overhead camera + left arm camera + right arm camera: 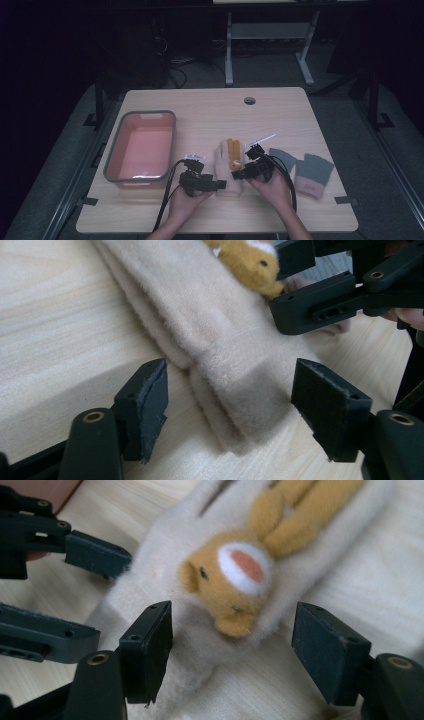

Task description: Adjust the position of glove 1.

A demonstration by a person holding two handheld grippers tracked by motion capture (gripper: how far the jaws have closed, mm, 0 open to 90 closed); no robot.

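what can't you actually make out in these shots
- Cream mitten, high view: its near cuff end is hidden by the two hand-held grippers.
- Grey gloves, high view: dim and small; how many lie there is unclear.
- Pink bin, high view: its near inside wall is hidden by its own rim.
- Mitten fingertips, right gripper view: cut off by the top edge.

no readable text, label, brand, number or sign appears on anything.

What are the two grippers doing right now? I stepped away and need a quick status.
Left gripper: open, jaws astride the cuff of the beige glove, no grip.
Right gripper: open, jaws astride the glove's bear face, holding nothing.
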